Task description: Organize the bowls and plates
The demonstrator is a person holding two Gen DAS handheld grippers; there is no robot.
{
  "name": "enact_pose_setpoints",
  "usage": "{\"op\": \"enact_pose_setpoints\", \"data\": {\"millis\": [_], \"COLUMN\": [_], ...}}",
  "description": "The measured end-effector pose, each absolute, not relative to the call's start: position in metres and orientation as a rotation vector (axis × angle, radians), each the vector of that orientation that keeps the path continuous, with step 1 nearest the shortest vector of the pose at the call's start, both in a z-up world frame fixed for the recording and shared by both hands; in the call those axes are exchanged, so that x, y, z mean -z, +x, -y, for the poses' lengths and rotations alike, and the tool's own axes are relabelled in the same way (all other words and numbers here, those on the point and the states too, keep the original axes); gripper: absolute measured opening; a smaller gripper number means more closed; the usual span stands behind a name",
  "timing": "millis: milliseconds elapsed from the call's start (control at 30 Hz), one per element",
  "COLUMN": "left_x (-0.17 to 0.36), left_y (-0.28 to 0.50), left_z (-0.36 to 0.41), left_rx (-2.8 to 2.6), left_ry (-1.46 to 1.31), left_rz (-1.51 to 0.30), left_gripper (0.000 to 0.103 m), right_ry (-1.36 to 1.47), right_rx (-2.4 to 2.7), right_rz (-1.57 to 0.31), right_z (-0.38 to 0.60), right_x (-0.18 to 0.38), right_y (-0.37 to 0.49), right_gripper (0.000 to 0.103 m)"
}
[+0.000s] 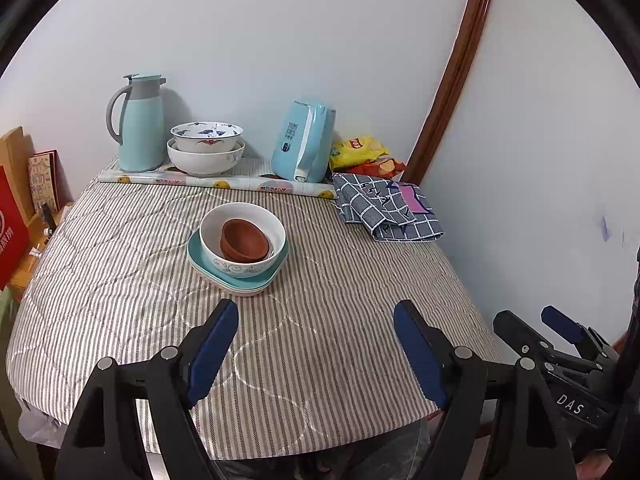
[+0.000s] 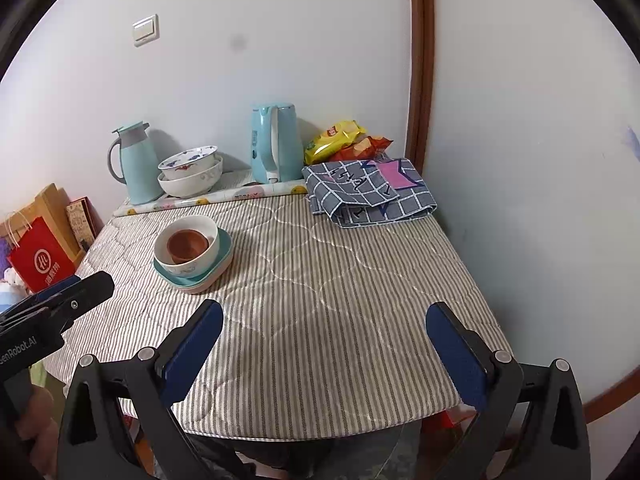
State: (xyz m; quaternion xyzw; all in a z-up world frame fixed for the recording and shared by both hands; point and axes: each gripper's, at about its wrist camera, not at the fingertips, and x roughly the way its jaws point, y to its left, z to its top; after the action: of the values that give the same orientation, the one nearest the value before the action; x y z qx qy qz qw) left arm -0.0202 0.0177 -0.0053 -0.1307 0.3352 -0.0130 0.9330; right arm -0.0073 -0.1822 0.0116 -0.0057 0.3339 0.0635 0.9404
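Left wrist: brown bowl (image 1: pixel 244 241) nests in white bowl (image 1: pixel 242 238) (both grippers' fingers (image 1: pixel 214 344) released).

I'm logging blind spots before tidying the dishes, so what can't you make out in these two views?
- Plates under the white bowl: count unclear in both views, only stacked rims show.
- Brown bowl: one or two nested, the white bowl's wall hides it.
- Red bag: cut off by the left wrist view's edge.
- Kettle label: too small.

— What is covering the table (image 1: pixel 340 380)?
— A striped quilted cloth (image 1: pixel 120 280). Stacked plates (image 1: pixel 236 282) are sitting ahead of the left fingers; a folded checked cloth (image 1: pixel 386 210) is lying far ahead, beyond the right ones.
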Motion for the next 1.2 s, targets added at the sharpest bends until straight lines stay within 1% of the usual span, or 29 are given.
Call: {"op": "enact_pose_setpoints", "data": {"millis": [1200], "left_x": [0.0051], "left_y": [-0.0239], "left_z": [-0.0119], "left_rx": [0.031], "left_ry": [-0.264], "left_rz": [-0.687], "left_gripper": [0.079], "right_ry": [0.002], "right_rx": [-0.122], "right_rz": [-0.67], "right_z": [0.1838], "right_x": [-0.0152], "right_y": [-0.0155], "right_gripper": [0.1]}}
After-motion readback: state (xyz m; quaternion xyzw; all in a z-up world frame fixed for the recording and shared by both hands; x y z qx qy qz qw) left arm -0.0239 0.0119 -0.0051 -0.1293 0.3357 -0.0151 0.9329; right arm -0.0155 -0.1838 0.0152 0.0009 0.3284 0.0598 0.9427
